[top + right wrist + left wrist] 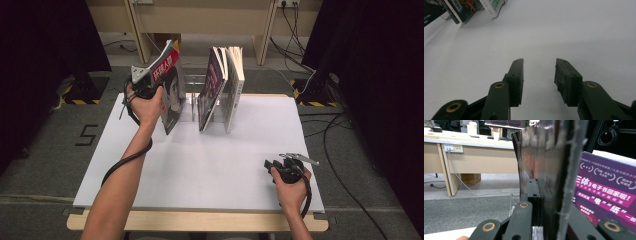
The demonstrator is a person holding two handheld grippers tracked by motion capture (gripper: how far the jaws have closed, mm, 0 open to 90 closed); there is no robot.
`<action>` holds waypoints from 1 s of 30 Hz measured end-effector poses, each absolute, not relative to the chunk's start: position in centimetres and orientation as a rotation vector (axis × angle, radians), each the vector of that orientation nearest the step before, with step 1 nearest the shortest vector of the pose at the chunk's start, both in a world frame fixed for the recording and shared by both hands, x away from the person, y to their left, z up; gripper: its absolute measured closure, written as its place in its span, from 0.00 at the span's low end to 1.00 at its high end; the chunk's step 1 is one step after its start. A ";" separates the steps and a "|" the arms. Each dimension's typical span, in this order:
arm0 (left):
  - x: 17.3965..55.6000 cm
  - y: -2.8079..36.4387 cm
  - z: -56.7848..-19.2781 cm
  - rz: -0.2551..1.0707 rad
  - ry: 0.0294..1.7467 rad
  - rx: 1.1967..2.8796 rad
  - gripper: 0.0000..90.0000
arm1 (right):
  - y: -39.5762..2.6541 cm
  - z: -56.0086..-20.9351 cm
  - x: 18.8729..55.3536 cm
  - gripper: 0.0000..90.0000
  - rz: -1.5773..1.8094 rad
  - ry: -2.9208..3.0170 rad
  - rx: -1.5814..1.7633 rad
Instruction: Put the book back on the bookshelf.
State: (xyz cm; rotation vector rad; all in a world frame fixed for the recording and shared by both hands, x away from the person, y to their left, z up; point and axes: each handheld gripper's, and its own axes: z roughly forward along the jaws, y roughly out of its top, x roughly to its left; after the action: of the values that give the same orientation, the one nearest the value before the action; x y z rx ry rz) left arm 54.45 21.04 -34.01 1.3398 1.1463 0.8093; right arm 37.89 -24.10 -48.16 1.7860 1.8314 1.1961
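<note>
Magazine [171, 92], upper left of centre in the high view: upright, tilted, lifted off the white table [200, 165], just left of the two leaning books [221, 87]. My left gripper [156, 90] has it clamped, jaws squeezed tight on its edge. In the left gripper view the dark glossy cover [541, 170] rises straight out between my jaws through the middle of the frame; a purple book cover [606, 192] stands close at right.

Right gripper [270, 165], lower right of the high view: low over bare table, well apart from the books. Jaws stand wide, nothing between them; right gripper view shows white surface in the gap [539, 80].
</note>
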 end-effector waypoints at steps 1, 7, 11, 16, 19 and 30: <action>54.6 21.1 -34.1 0.811 1.148 1.337 0.96 | -24.0 -48.2 37.9 0.66 1.202 1.828 1.796; 54.9 21.1 -34.6 0.819 1.147 1.337 0.96 | -24.1 -48.2 37.9 0.66 1.199 1.826 1.795; 54.5 21.2 -34.9 0.829 1.132 1.355 0.96 | -24.0 -48.2 37.9 0.66 1.200 1.830 1.795; 53.7 21.5 -35.5 0.831 1.131 1.365 0.95 | -24.0 -48.1 37.8 0.66 1.202 1.830 1.795; 53.2 21.7 -36.0 0.829 1.132 1.367 0.95 | -24.0 -48.1 37.8 0.66 1.198 1.832 1.793; 52.4 22.3 -35.7 0.794 1.134 1.391 0.92 | -23.8 -48.2 37.8 0.66 1.196 1.838 1.784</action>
State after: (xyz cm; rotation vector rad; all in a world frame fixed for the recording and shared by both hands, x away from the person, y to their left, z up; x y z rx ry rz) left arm 52.42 22.35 -35.73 1.3906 1.1340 0.7937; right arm 37.85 -23.80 -48.19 1.7843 1.8383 1.1959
